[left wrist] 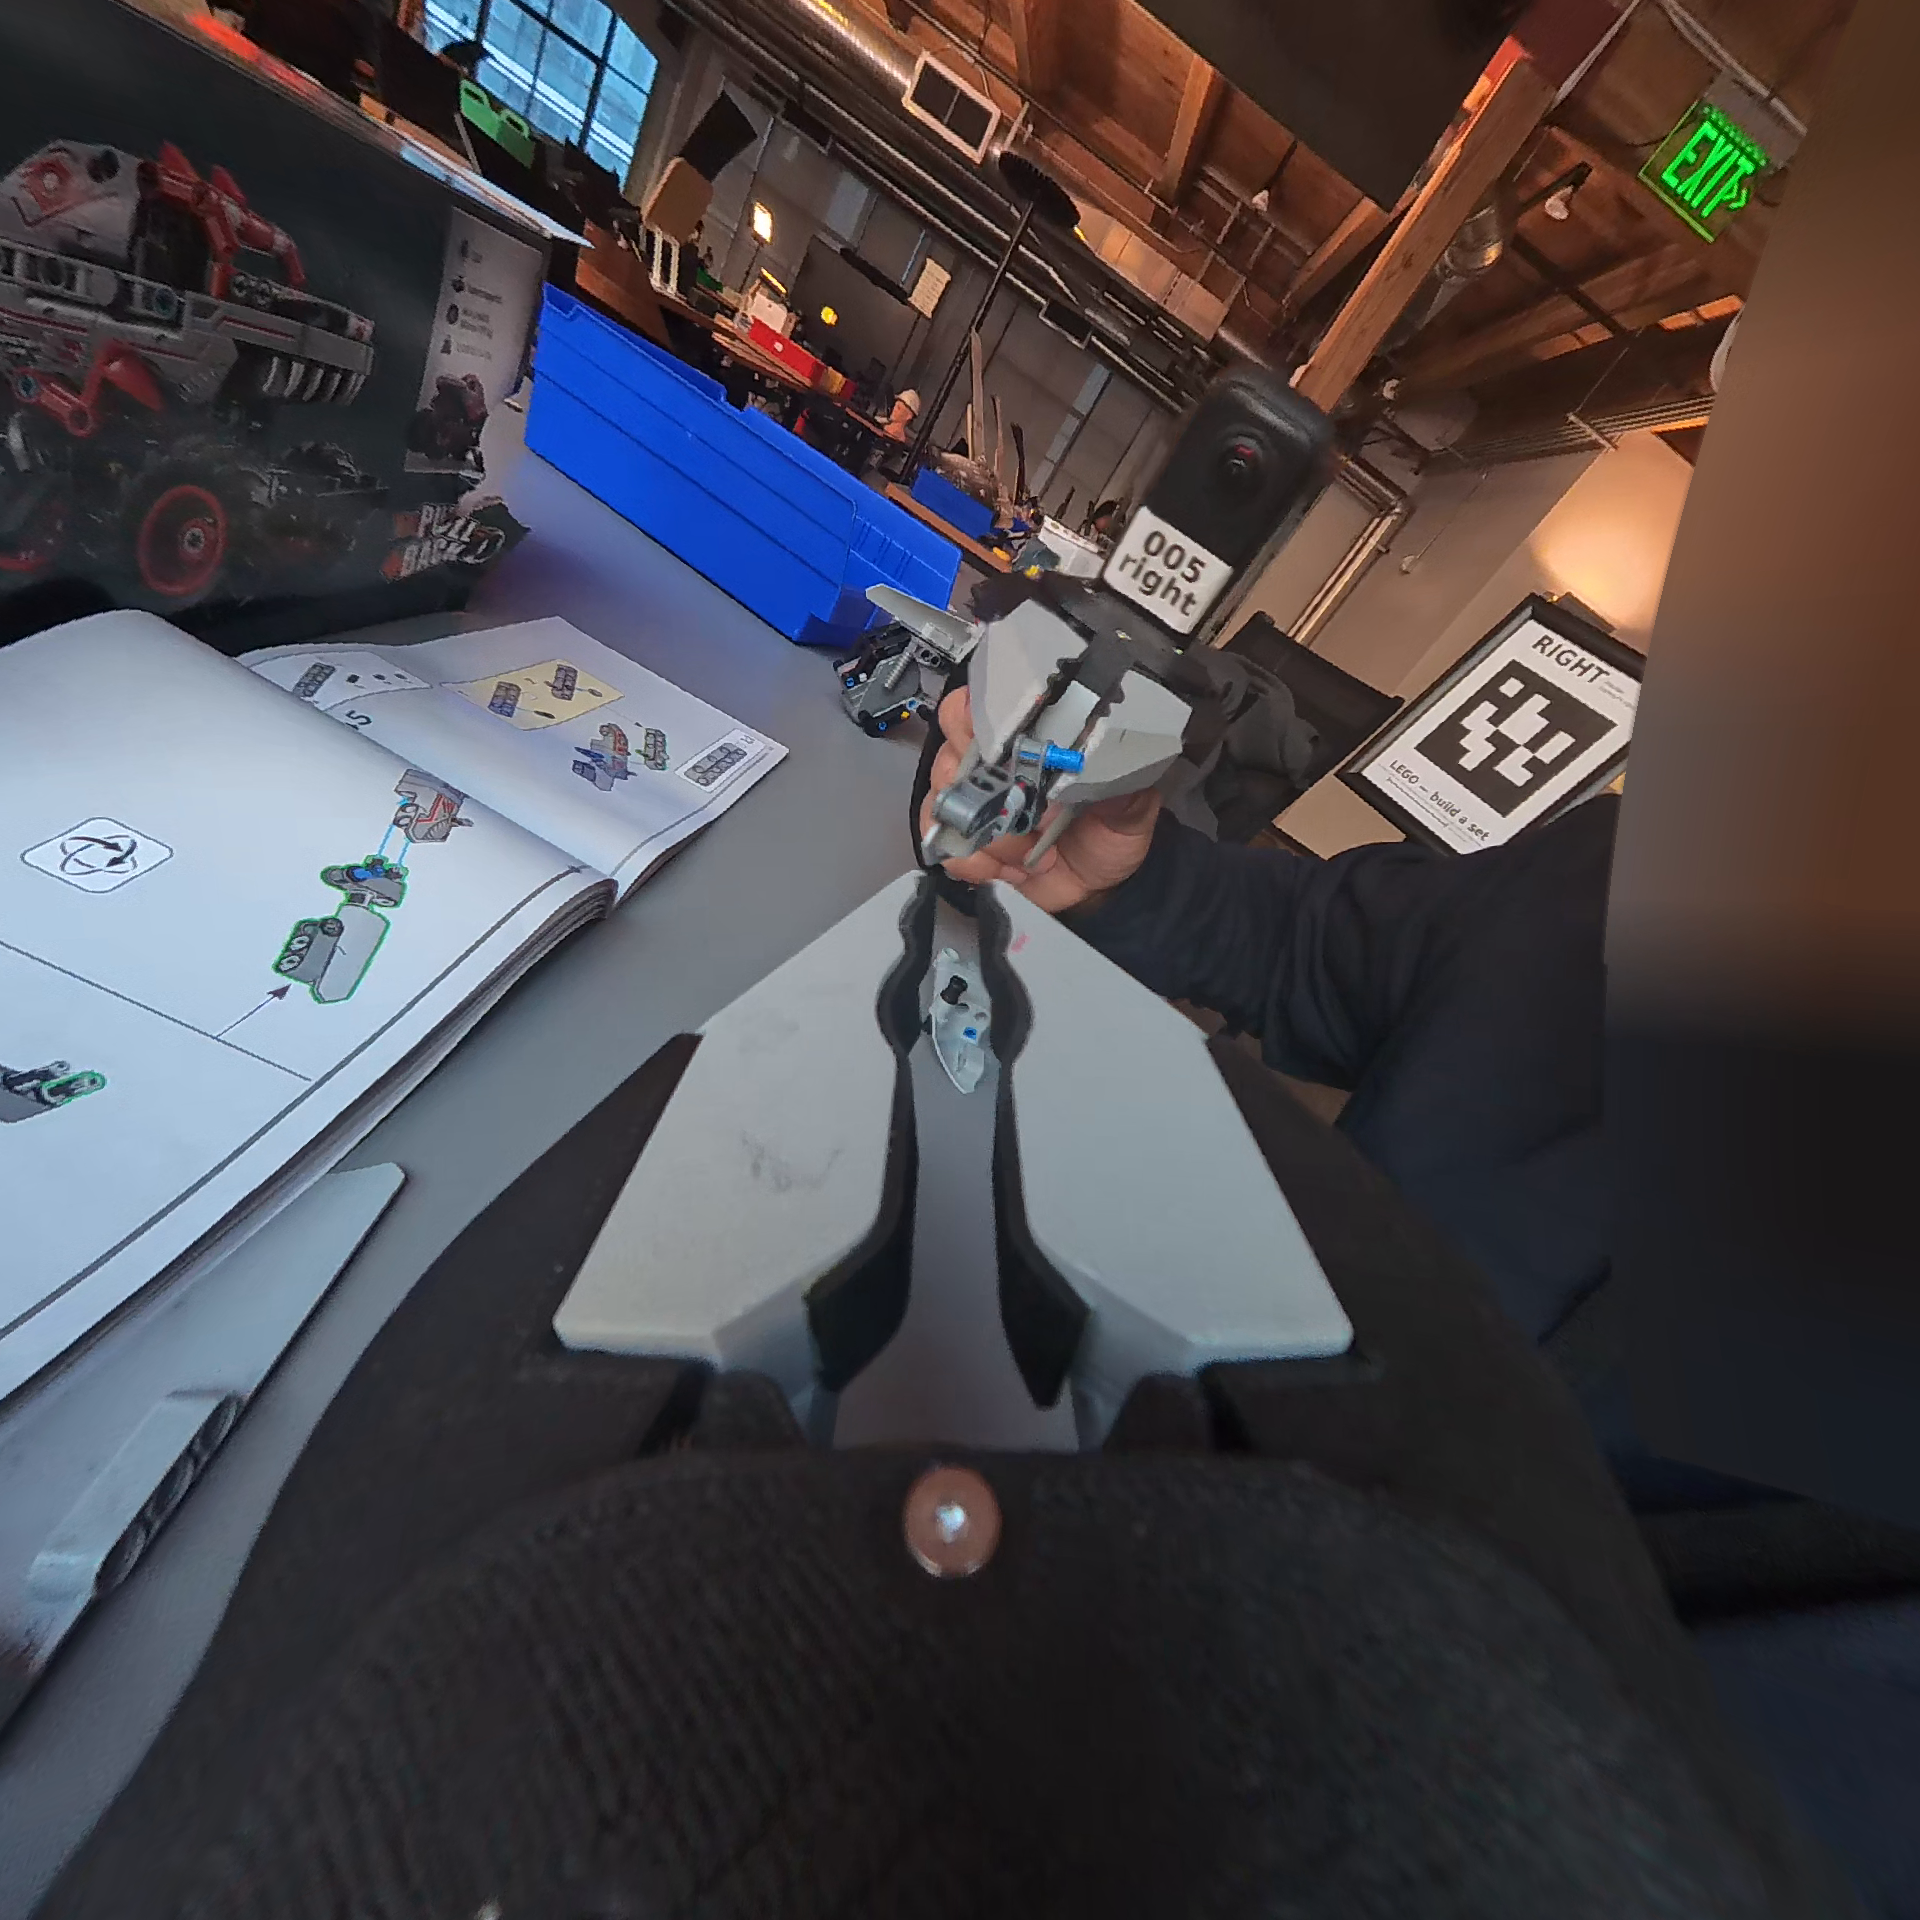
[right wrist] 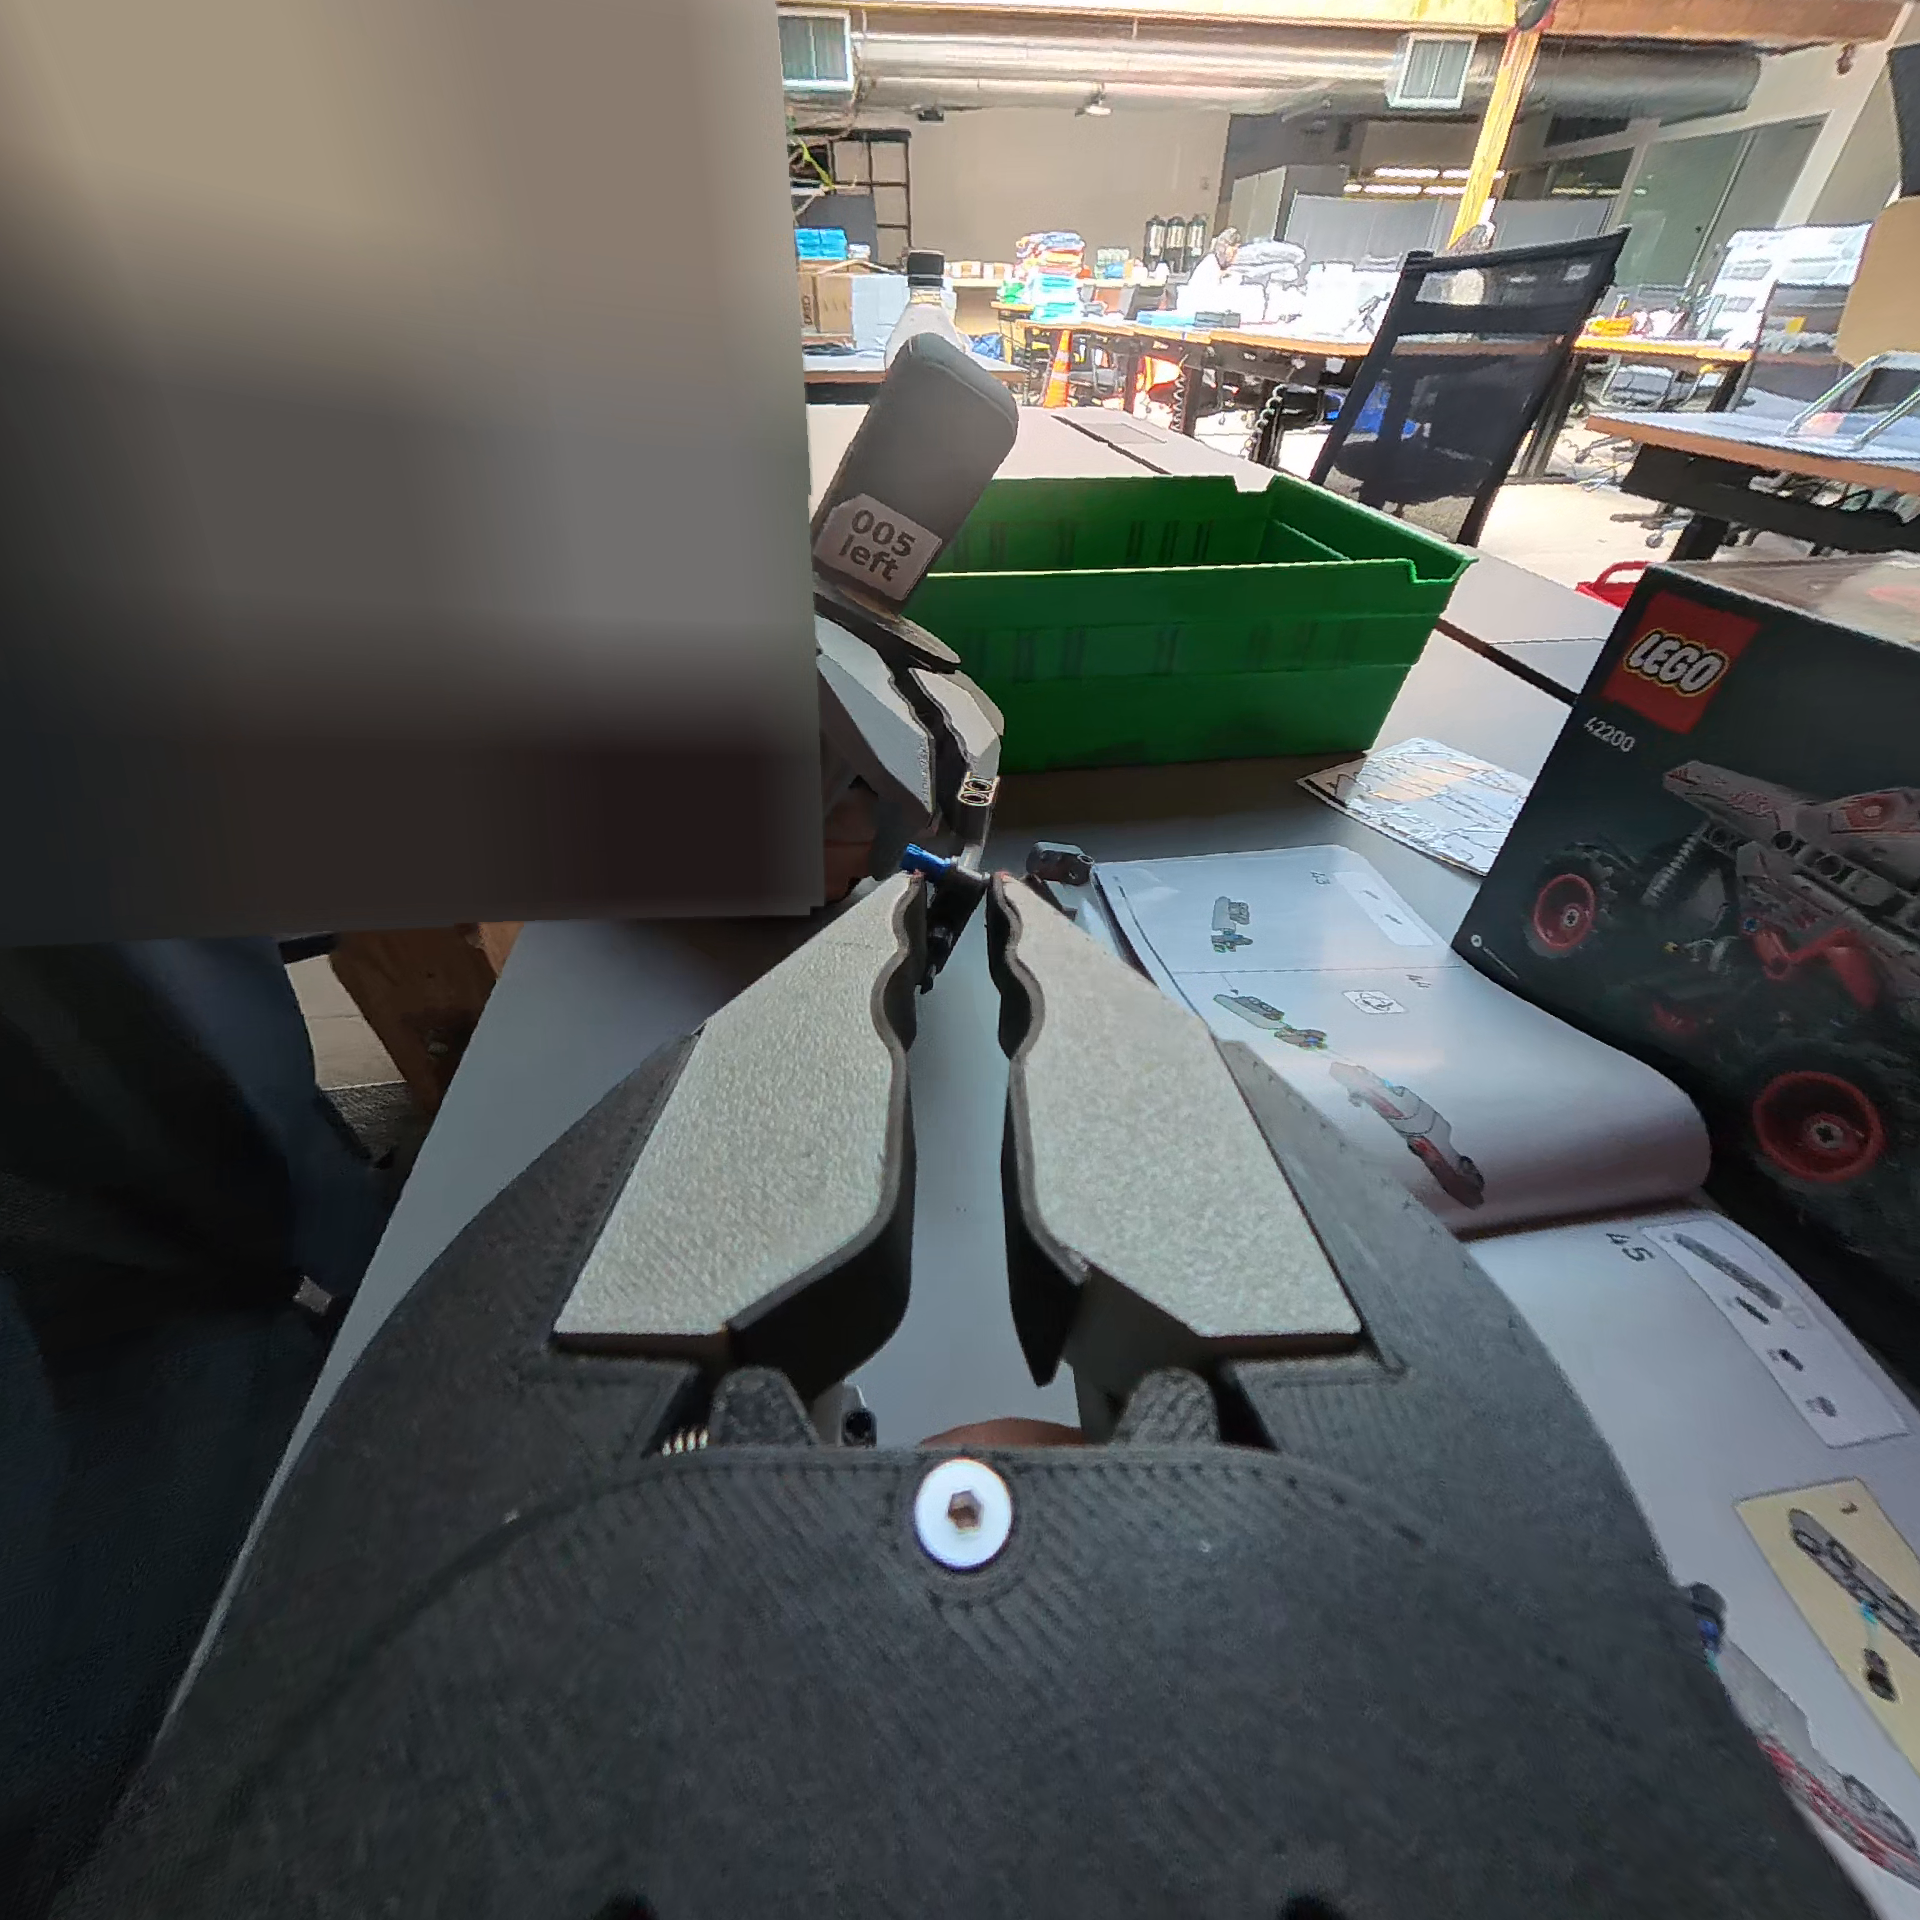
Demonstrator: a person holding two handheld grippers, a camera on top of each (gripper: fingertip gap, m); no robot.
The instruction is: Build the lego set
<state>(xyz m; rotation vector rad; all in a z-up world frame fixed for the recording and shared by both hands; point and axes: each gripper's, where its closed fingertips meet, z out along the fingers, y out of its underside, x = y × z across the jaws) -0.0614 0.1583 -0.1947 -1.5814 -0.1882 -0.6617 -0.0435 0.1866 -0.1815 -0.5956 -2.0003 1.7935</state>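
In the left wrist view my right gripper (left wrist: 997,821) is shut on a small grey and black assembly (left wrist: 982,805) with a blue pin (left wrist: 1060,756), held in the air above the grey table (left wrist: 623,1039). My left gripper (left wrist: 932,885) sits just under it, tips nearly touching it. A small grey piece (left wrist: 956,1029) shows in the gap between its pads. In the right wrist view my right gripper (right wrist: 956,896) has the dark assembly (right wrist: 943,920) against its left pad. My left gripper (right wrist: 961,774) is shut on a grey beam (right wrist: 975,821) that reaches down to that assembly.
The open instruction booklet (left wrist: 364,883) lies left, also in the right wrist view (right wrist: 1351,987). The set's box (left wrist: 208,364) (right wrist: 1714,883) stands behind it. There are also a blue bin (left wrist: 707,468), a green bin (right wrist: 1174,623), a part-built chassis (left wrist: 894,665), a loose grey beam (left wrist: 135,1486) and a small dark piece (right wrist: 1060,862). One gripper's finger ends stand about 5 centimeters off the other's.
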